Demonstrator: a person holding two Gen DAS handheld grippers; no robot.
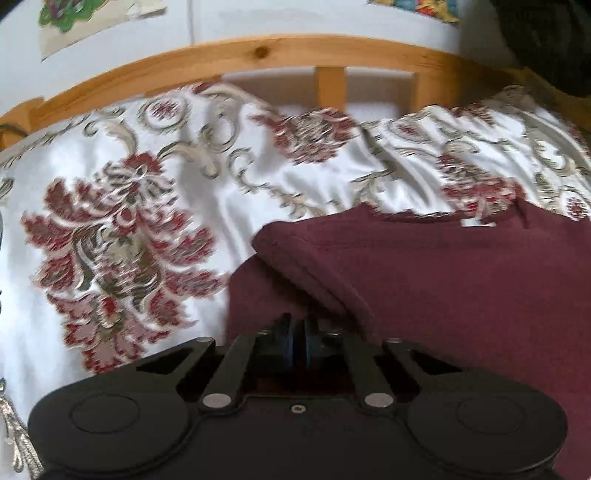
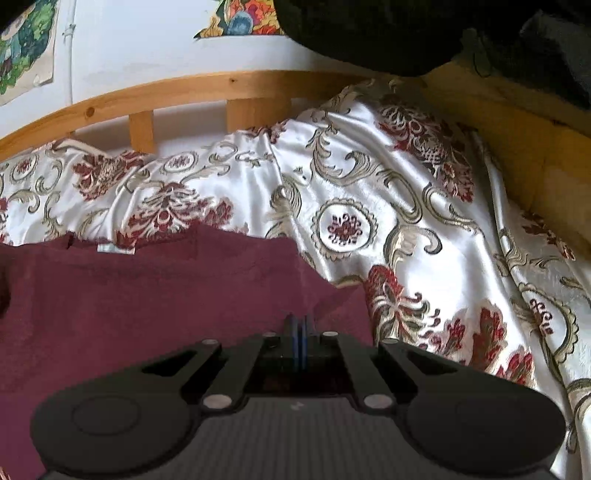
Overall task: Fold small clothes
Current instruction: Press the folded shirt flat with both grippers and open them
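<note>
A bed fills both views: a white satin spread [image 1: 229, 206] with red and olive floral scrolls, a pine headboard [image 1: 258, 55] curving behind it, and a pale wall above with colourful paper pictures [image 2: 26, 48] stuck on, none of them carrying writing I can read.

On the spread lies the maroon shirt [image 1: 443, 280], neckline toward the headboard. There's a small white tag [image 2: 115, 249] at the collar, seen from the right wrist view, too blurred to read any brand or size.

In the left wrist view, the left sleeve is folded in over the body, its edge running as a diagonal ridge from the shoulder down toward the tool. The left gripper [image 1: 297, 341] sits at the shirt's left side, blue pads pressed together with only a thin dark line between them; cloth bunches right at the tips, so it looks pinched on the shirt.

Over to the right gripper [image 2: 300, 343]: pads also closed tight, low over the shirt's right edge where maroon meets the spread. Whether fabric is actually caught between those pads, I cannot tell.

A dark bulky shape [image 2: 369, 33] hangs at the top of the right view, unclear what it is.
</note>
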